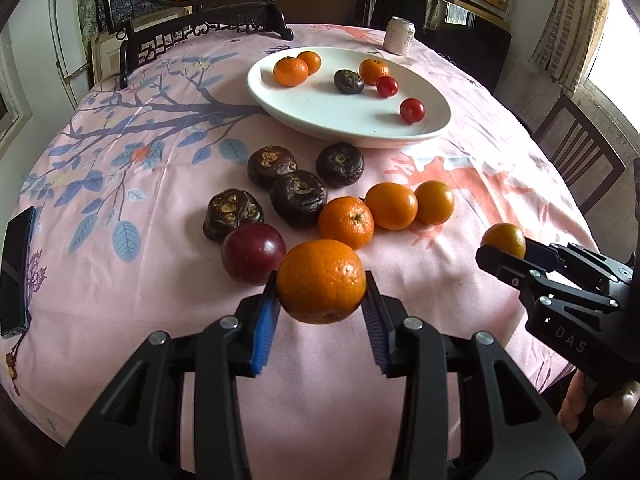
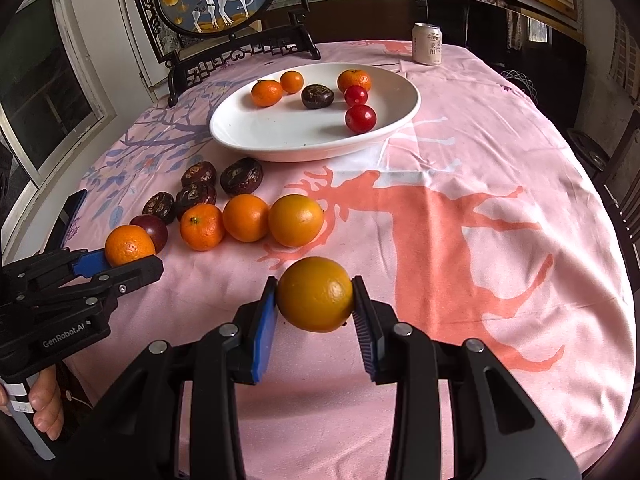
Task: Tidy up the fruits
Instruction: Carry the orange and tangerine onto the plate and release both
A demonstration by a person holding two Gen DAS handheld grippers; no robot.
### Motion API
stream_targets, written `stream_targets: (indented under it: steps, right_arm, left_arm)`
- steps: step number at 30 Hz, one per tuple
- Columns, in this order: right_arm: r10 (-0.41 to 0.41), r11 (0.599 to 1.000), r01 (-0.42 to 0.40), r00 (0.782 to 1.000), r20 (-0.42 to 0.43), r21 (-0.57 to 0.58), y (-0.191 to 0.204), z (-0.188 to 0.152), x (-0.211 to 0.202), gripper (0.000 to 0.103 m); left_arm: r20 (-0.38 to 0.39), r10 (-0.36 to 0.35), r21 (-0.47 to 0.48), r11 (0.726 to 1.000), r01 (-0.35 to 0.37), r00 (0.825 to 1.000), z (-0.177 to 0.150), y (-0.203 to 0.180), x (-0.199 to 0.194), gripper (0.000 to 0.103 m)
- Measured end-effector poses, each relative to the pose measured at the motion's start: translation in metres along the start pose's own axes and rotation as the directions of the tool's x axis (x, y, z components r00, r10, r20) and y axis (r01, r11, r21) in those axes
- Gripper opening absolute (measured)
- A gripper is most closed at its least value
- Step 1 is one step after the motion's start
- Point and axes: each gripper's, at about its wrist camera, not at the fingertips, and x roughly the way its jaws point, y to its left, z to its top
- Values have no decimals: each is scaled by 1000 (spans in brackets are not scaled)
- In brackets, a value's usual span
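From the left wrist, the left gripper [image 1: 321,294] has its blue pads pressed against both sides of a mandarin [image 1: 321,281], holding it above the pink tablecloth [image 1: 120,280]. Just behind it lie a plum [image 1: 252,253], four dark water chestnuts [image 1: 298,198] and three more oranges [image 1: 390,205]. Farther back, the white plate [image 1: 320,120] holds three oranges, one water chestnut and two red tomatoes [image 1: 412,110]. The right gripper [image 1: 505,258] shows at the right edge, clamped on an orange [image 1: 505,240].

From the right wrist, the right gripper [image 2: 315,300] grips that orange [image 2: 315,294] between its pads, off the cloth. The left gripper [image 2: 128,262] at the left holds the mandarin [image 2: 129,245]. A can [image 2: 428,44] stands beyond the plate [image 2: 280,144].
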Motion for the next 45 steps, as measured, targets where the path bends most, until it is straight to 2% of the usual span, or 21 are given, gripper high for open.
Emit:
stream_targets:
  steps: [6,9,12,18,21,25,27,30,37,39,40,41,45]
  right_arm:
    - [12,1000,-12,1000,-4,-8,4,5,-1,37]
    - [35,999,-35,999,-5,-28,5,20,-3,37]
    - [32,997,-31,999,23,-68,5,47,-9,37]
    - [-3,994,10,998,68,-105,-9,120,8,37]
    - [-56,991,61,997,46,-118,-19,155,36,37]
    - [-78,992,76,997,-14,-101,-38,185,81,36]
    - [-78,994,75,996,-37,-83,-47,192,96,36]
    - [-75,994,71,996,-50,-84,-54,200,110,36]
    - [-82,992,76,995,-55,-99,-60,209,128,37]
    - [-95,990,91,995,-29,-105,-60,211,128,54]
    - [-107,989,105,994,-12,-106,-60,211,125,60]
    - [-111,988,110,994,-4,-109,-60,211,122,60]
    - [-101,988,100,995,-4,-115,-53,206,99,60]
  left_arm:
    - [26,-25,1,1000,25,999,9,5,-13,40]
    - [41,-29,11,1000,29,999,27,9,-17,40]
    - [63,-37,16,999,36,997,63,16,-17,40]
    - [69,-44,-2,999,44,997,168,17,14,40]
    - [44,-38,3,999,37,998,216,8,47,40]
    - [-19,-14,10,1000,14,1000,252,-5,102,40]
    - [-69,-27,-5,1000,27,997,263,-6,130,40]
    - [-88,-15,2,1000,15,996,272,-9,154,40]
    - [-116,-21,8,1000,23,993,284,-13,181,41]
    - [-116,-17,5,1000,18,993,287,-14,182,42]
    - [-107,-12,7,1000,12,994,288,-15,179,47]
    - [-92,-8,10,1000,9,996,288,-15,174,55]
    - [-39,-38,4,999,38,998,282,-9,135,70]
